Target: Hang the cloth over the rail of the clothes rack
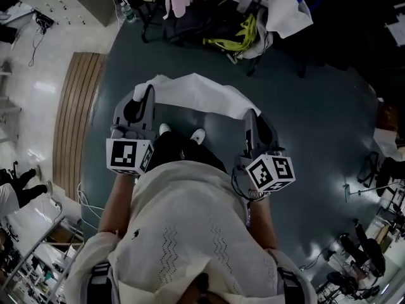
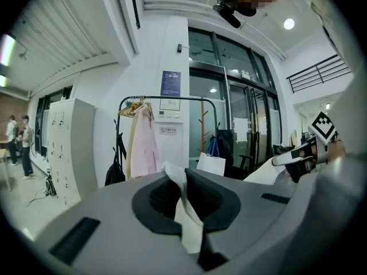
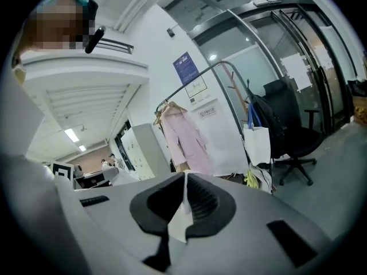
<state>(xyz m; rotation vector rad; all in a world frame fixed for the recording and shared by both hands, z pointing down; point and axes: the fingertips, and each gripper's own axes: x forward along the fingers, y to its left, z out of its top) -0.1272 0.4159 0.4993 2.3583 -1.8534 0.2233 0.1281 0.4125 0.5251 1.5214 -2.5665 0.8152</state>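
Step in hand, by judgement: carry of the cloth [image 1: 197, 94] toward the clothes rack [image 2: 166, 98]; hanging not yet done. Left gripper [image 1: 148, 94]: clamped on one end of the cloth, with white fabric pinched between the dark pads [image 2: 156, 196] in the left gripper view. Right gripper [image 1: 250, 116]: likewise clamped on the other end, with a fold of fabric upright between its jaws in the right gripper view. Cloth location: in the air in front of the person, spanned between the two grippers above the dark floor [image 1: 316, 125], well apart from the rack. Cloth appearance: white, thin, lightly creased, bowed away from the person along its middle. Rack: black tubular frame with a rounded top rail, ahead in both gripper views; pale pink garment [image 2: 143, 148] on a hanger at its left part, bare rail to the right of that. Next move, by judgement: bring both grippers up to the bare stretch of rail, raise the cloth above rail level, pass it across, then lower for an even drape on both sides. Keep both grips shut until contact with the rail; keep the span taut enough to clear the pink garment and the white bag [image 2: 211, 164] near the rack base.
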